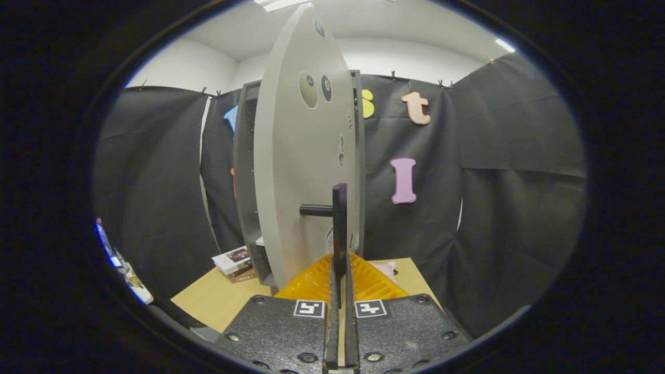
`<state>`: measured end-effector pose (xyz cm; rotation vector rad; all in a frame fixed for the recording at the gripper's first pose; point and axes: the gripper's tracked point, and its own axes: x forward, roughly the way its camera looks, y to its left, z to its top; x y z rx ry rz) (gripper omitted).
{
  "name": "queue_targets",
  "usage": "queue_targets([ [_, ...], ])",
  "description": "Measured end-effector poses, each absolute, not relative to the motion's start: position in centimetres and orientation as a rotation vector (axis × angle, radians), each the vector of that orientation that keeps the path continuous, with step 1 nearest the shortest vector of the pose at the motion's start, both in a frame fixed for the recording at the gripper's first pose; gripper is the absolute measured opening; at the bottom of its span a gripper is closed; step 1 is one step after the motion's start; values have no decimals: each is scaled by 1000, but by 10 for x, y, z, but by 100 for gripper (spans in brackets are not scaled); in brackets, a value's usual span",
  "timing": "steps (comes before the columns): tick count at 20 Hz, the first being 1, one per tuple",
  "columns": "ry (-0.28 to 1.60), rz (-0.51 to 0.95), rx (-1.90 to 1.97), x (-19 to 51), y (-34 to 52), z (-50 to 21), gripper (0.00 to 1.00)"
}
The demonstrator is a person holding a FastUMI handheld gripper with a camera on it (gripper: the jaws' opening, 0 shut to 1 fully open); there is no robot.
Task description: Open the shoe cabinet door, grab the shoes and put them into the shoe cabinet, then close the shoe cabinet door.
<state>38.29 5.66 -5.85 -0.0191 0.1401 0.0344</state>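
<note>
1. Claw status: my two fingers are squeezed nearly together around the thin dark handle on the shoe cabinet door, so I'm clamped on that.
2. Door stands swung out, edge-on toward me, and it blocks most of my look into the dark shoe cabinet behind it.
3. Something pink peeks out on the table just past my fingers, on the right. Probably a shoe, can't tell tbh.
4. Left of the cabinet's base there's a small stack of books on the same tabletop.
</note>
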Motion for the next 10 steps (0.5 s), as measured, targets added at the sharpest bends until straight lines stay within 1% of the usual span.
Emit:
queue_targets([
  [3, 155, 1, 17, 387, 43, -59, 4],
  [10, 168, 50, 46, 386, 46, -61, 4],
])
